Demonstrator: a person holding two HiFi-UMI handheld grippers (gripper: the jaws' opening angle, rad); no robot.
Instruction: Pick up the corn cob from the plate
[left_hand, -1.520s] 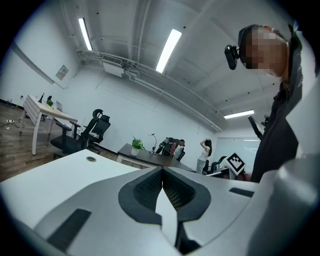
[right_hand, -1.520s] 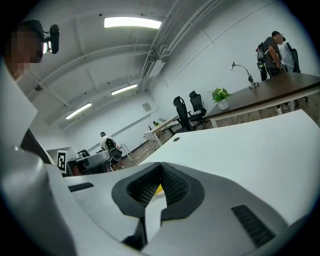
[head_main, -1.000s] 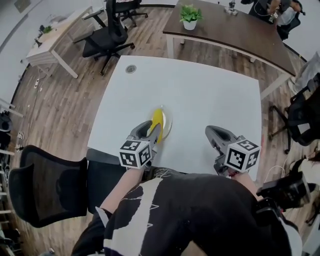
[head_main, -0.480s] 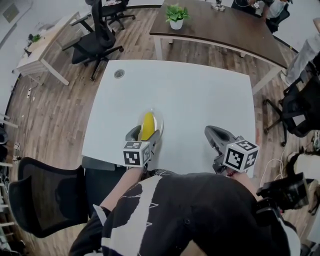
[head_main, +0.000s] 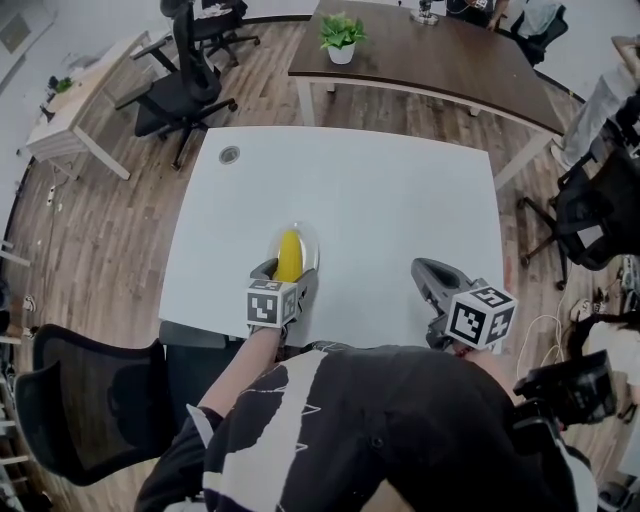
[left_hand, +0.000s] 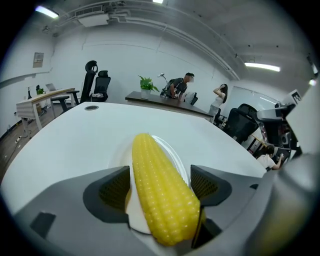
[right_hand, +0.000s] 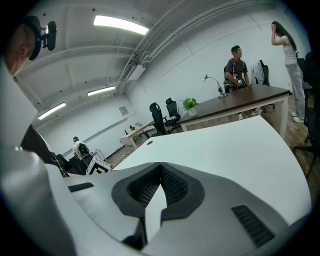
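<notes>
Since a second ago the left gripper (head_main: 286, 272) has come down over the plate (head_main: 313, 247), and its jaws have just been opening, so that they now stand spread on either side of the one corn cob (head_main: 288, 255). In the head view there are two grippers, each with one marker cube. The left one is at the near edge of the white tabletop (head_main: 380, 200), left of its middle, where the single plate lies with the yellow cob lengthwise on it. The right gripper (head_main: 428, 272) hovers over the near right part, well apart from the plate. In the left gripper view the left gripper (left_hand: 160, 184) has the corn cob (left_hand: 159, 192) between its two wide-spread jaws. The cob lies on the plate (left_hand: 176, 156), and neither pad presses on it. In the right gripper view the right gripper (right_hand: 160, 175) has its jaws pressed together at the tips, with nothing between them, above bare tabletop (right_hand: 230, 147).
</notes>
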